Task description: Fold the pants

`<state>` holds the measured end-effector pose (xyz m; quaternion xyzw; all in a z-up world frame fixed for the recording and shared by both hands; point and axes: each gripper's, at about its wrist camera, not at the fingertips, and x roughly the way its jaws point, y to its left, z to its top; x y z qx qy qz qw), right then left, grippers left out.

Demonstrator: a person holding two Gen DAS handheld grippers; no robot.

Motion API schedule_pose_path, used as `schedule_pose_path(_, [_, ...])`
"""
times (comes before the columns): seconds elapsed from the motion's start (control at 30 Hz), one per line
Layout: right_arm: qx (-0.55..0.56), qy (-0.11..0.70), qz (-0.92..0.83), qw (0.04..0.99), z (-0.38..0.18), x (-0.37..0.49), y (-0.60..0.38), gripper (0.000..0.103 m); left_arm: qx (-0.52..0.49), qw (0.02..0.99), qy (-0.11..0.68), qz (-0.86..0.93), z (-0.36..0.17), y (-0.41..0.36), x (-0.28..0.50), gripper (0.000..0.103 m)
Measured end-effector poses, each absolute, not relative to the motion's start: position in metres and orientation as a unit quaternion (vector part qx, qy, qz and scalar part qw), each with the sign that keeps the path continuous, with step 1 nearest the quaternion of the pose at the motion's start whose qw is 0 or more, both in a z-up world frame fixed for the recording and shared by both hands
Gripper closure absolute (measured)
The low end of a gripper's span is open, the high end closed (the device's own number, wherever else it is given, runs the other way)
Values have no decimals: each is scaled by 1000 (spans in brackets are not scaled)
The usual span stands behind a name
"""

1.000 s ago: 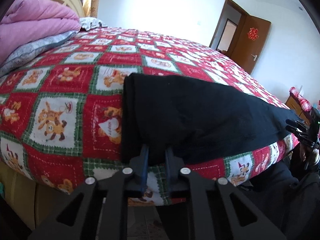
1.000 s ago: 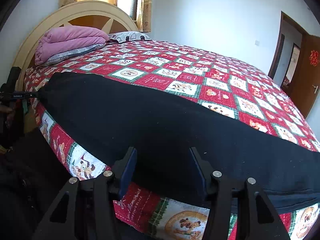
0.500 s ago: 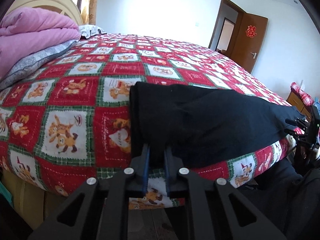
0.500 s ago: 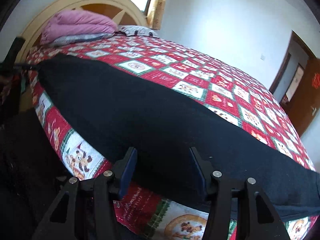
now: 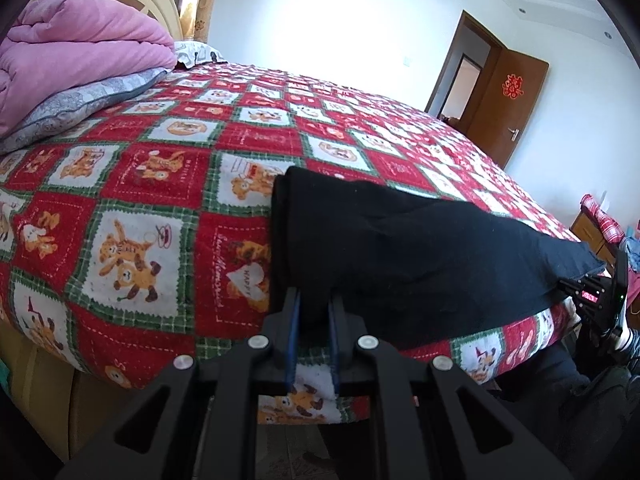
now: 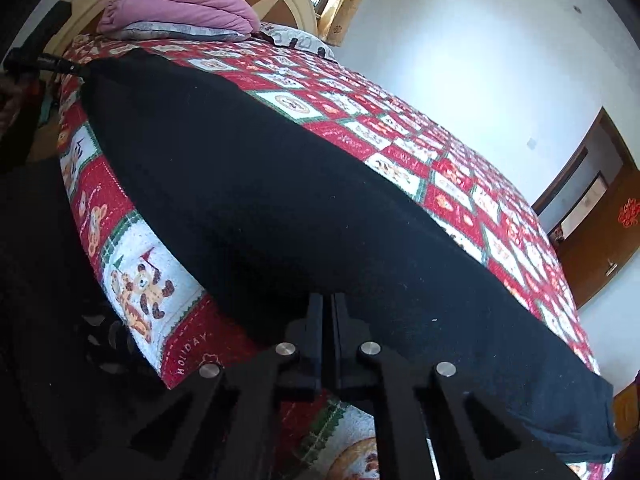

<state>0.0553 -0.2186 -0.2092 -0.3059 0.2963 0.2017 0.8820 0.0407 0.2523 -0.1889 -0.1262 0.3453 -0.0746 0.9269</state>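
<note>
Black pants (image 5: 400,248) along the bed's near edge

Left hand-held gripper (image 5: 314,304), lower centre, pinches one end of the pants; right hand-held gripper (image 6: 328,300), lower centre, fingers closed on their edge over the red quilt (image 5: 160,184).

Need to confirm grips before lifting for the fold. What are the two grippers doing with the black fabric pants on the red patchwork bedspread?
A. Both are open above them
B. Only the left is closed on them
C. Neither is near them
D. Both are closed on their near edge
D: the left gripper and the right gripper each have their fingers pinched together on the near edge of the black fabric pants.
</note>
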Motion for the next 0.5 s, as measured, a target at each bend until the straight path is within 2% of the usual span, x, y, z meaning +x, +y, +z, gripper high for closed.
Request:
schedule_pose_path(0.27, [-264,284,221,895,-182,44,-226,101,-122,933,330,-75,-175,263,37,89])
schedule_pose_path(0.5, [-268,304,244,881,-193,39,-219,101,-128,926,349,-70,-195,270,38,89])
